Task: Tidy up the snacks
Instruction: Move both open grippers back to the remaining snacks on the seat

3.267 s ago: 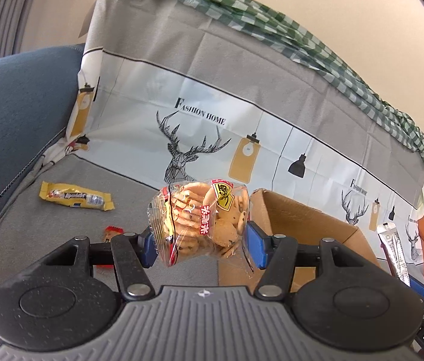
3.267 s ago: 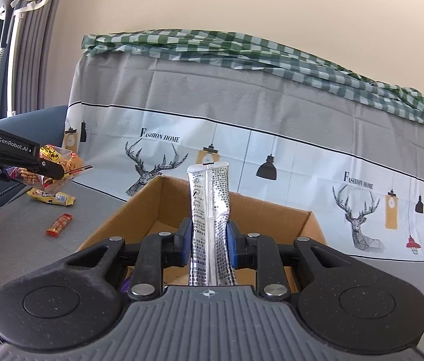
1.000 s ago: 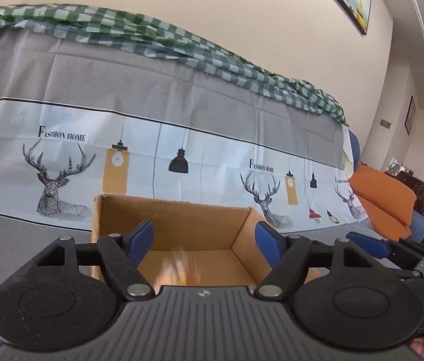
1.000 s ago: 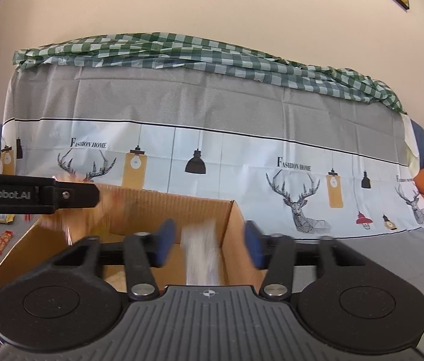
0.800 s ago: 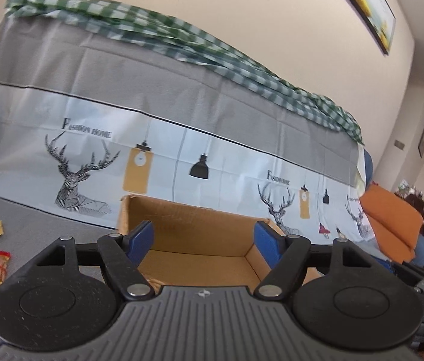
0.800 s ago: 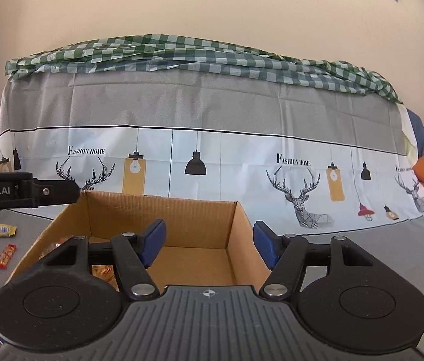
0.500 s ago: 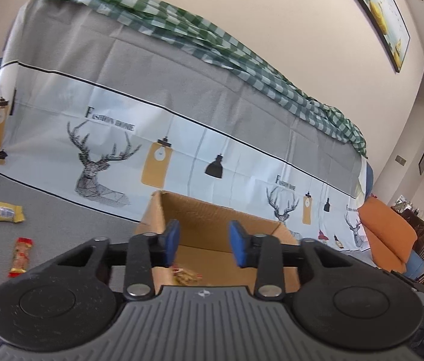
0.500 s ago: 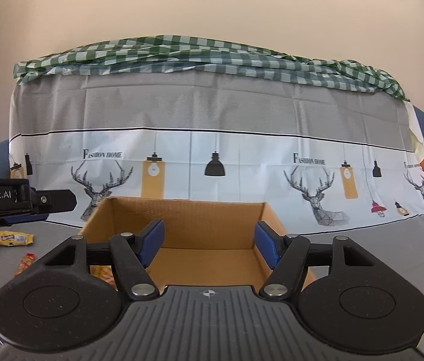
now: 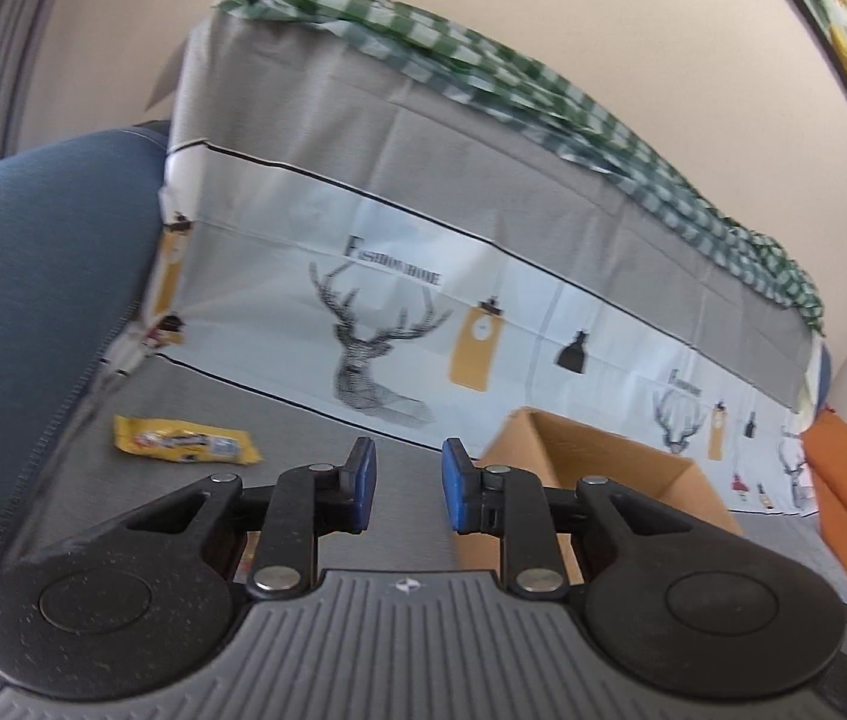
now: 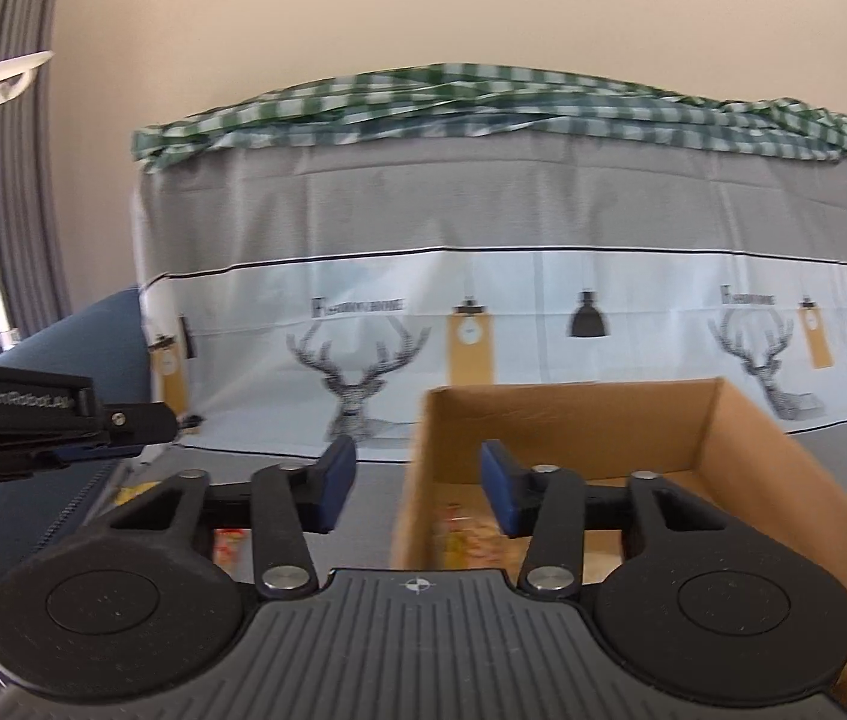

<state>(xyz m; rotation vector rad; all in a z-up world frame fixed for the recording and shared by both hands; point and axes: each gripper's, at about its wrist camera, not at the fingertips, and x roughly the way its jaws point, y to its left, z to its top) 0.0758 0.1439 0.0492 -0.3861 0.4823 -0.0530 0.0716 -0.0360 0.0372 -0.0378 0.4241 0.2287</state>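
Both sets of jaws carry nothing: my left gripper (image 9: 403, 483) stands with only a narrow gap between its blue pads, my right gripper (image 10: 417, 489) spread wider. I judge the step in hand to be fetching the next loose snack with the left.

Nearest, at about 9 o'clock under the left gripper's linkage, a scrap of red and yellow wrapper (image 9: 249, 546) peeks out; it is mostly hidden, so I cannot tell what it is. Further out at 10 o'clock lies the yellow snack packet (image 9: 183, 440), flat on the grey seat cover (image 9: 315, 450) near the blue armrest (image 9: 33, 276). The cardboard box (image 9: 597, 468) sits at 2 o'clock, with blurred snacks (image 10: 459, 531) already inside in the right view.

To do this well, I would open the left jaws wider first, then come down across the packet's short width so the flat film bunches between the pads rather than sliding away.
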